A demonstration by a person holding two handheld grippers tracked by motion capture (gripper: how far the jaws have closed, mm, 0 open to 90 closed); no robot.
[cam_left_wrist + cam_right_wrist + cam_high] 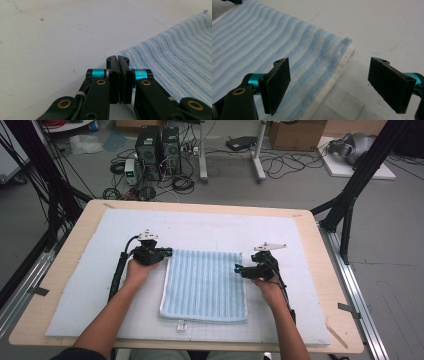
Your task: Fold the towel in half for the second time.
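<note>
Two claws flank a blue striped towel lying folded flat on the white mat covering the tabletop. At the towel's far left corner, the left claw has its jaws pressed together, seemingly on nothing, though the tips are hard to read. At its far right corner, the right claw is spread wide over the edge.

A folded blue-striped towel is laid flat mid-mat. The left gripper is held at its far-left corner, the right gripper at its right edge.
</note>
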